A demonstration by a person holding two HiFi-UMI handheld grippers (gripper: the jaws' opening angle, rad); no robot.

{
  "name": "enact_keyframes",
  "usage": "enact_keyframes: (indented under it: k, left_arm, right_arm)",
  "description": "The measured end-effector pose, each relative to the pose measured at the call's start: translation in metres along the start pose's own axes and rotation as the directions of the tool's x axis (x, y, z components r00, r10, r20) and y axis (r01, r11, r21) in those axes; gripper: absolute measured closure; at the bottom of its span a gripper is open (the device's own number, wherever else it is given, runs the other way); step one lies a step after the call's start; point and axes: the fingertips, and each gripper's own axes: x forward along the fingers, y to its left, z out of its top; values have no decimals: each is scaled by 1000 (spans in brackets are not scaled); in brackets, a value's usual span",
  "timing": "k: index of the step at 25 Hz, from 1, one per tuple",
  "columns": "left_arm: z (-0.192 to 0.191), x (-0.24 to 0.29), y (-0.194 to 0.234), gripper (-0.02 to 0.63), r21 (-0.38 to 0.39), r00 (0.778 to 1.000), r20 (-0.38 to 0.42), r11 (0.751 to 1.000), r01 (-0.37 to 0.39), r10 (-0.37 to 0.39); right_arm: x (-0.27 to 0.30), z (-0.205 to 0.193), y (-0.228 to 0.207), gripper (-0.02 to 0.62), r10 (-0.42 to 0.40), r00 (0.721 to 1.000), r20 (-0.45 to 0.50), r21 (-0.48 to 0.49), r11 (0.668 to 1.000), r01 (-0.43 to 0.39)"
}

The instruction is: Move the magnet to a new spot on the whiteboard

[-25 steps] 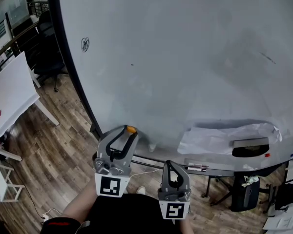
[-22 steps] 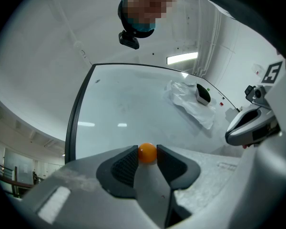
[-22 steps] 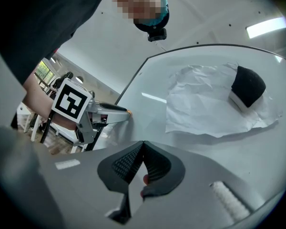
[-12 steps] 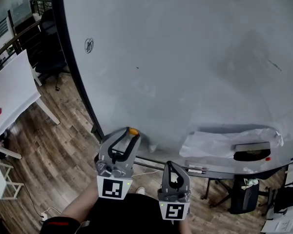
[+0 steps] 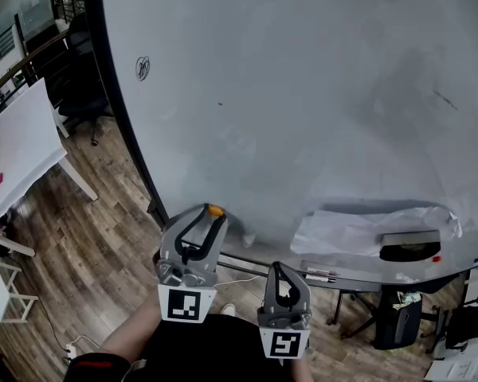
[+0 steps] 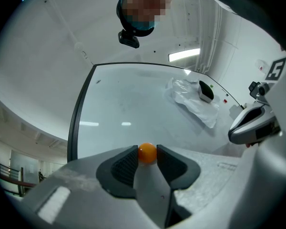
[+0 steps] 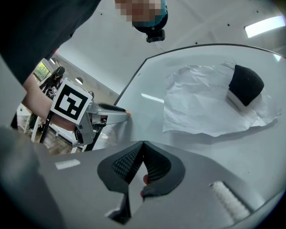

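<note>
**Whiteboard and what it carries**

The whiteboard (image 5: 303, 94) bears a crumpled paper sheet (image 5: 342, 229) low on its right side. A black eraser (image 5: 409, 243) sits on the sheet's right end. A small scribble (image 5: 143, 68) lies far up-left of the sheet. Markers (image 5: 319, 274) rest on the ledge (image 5: 358, 278) just below it.

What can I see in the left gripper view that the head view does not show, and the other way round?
Only the left gripper view: both pads pressing on the orange magnet, and a ceiling light. Only the head view: the wooden floor, a white table, and the left gripper seen from outside. Both: the whiteboard, the crumpled sheet and the right gripper.
</note>
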Motion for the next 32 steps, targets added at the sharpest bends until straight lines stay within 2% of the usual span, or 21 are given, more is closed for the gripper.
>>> enact_keyframes:
  k: [7,14,25,32]
  left_arm:
    - [-1,0,-1,474,0,1000,-5,1000,-14,14]
    - [2,-1,-4,466,-7,1000,3,1000,2,-2]
    - [5,-17,-14,456,8,1000,-12,1000,-10,10]
    - [8,-35,-31,471,-12,999,-35,1000,-11,11]
  right_arm:
    - [-5,-4,-1,592,8,1000,-17,-4,1000,-8]
    - [-10,-2,-2,592,13,1000,-8,5,1000,-13]
    - [-22,-6,-2,592,50,999,-13,20,999,-49]
    - [-31,-4,-3,592,91,996,5,30,995,-91]
